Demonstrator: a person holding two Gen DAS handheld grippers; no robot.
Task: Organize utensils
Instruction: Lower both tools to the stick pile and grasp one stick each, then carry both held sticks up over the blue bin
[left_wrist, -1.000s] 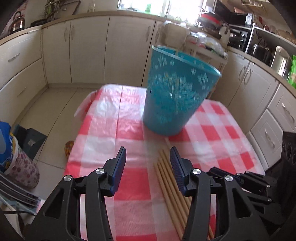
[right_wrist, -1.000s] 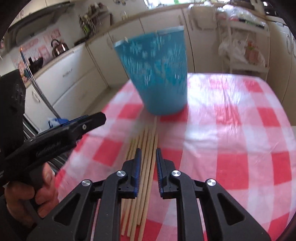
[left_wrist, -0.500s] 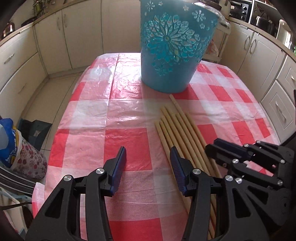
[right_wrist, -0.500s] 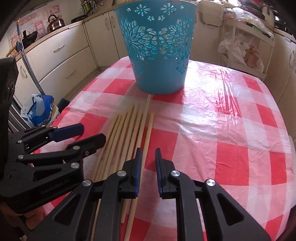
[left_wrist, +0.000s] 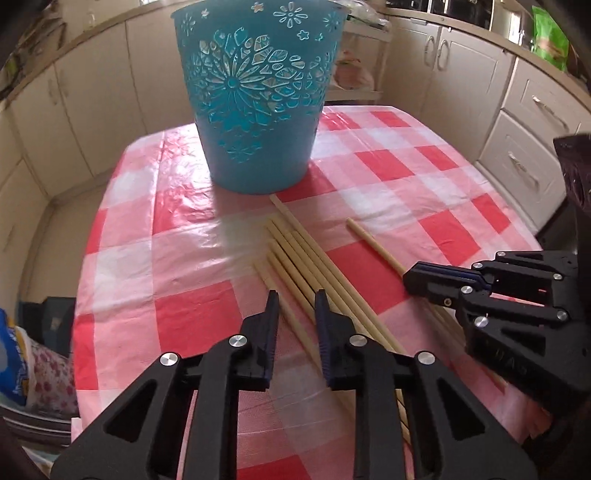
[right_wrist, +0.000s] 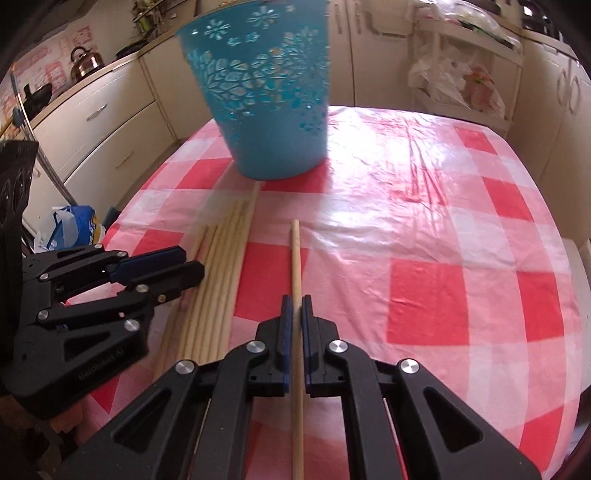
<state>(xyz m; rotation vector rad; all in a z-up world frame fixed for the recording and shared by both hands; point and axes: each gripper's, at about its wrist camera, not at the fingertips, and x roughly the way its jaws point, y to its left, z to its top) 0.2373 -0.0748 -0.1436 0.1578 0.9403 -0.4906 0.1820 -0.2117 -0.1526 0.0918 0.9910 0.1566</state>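
Observation:
A teal cut-out bucket stands upright at the far side of the red-and-white checked tablecloth. Several wooden chopsticks lie side by side in front of it. My right gripper is shut on one chopstick, held apart to the right of the bundle. My left gripper is low over the bundle's left edge. Its jaws are closing with one stick between them, and the pads stand clear of it.
Cream kitchen cabinets ring the table. A blue bag sits on the floor at the left. A shelf rack with plastic bags stands behind the table. A kettle is on the counter.
The right gripper has shut on one chopstick and drawn it to the right, away from the bundle. The left gripper has shifted right over the bundle's left sticks and its jaws have narrowed.

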